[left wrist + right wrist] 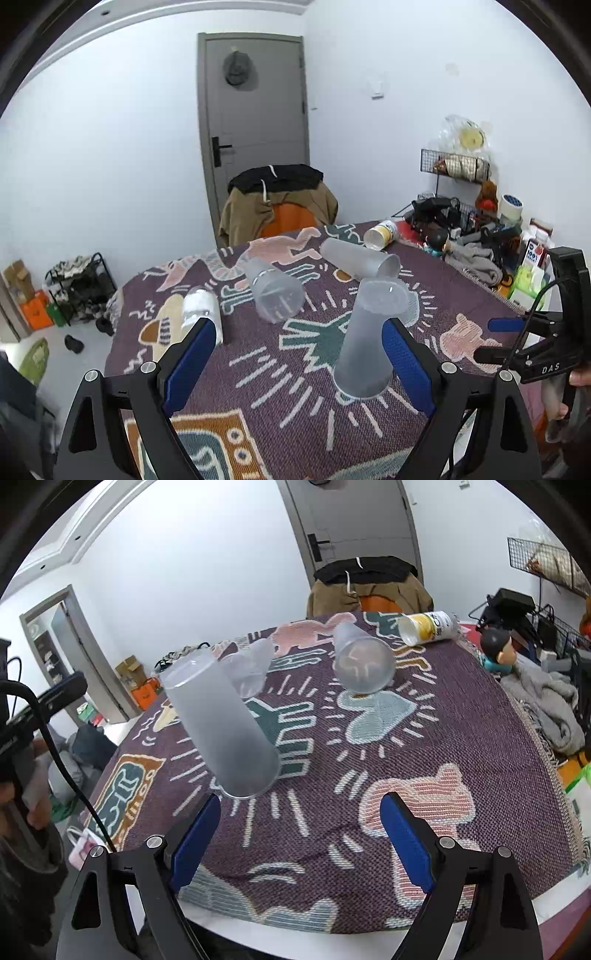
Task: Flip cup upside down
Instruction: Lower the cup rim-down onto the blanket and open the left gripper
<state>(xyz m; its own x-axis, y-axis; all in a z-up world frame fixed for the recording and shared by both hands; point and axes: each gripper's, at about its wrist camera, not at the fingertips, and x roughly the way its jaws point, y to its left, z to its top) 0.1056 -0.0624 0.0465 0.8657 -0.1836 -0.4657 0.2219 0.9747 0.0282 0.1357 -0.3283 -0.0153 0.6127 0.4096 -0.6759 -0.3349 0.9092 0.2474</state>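
A frosted translucent cup stands upside down on the patterned cloth, rim on the table; it also shows in the right wrist view. My left gripper is open, with the cup just inside its right finger and not gripped. My right gripper is open and empty, to the right of the cup; it also shows in the left wrist view. Two more frosted cups lie on their sides farther back, one at the right and one in the middle.
A white cup lies at the left near the table edge. A yellow-and-white paper cup lies at the far edge. Clothes, boxes and a wire rack crowd the right side. A draped chair stands behind the table.
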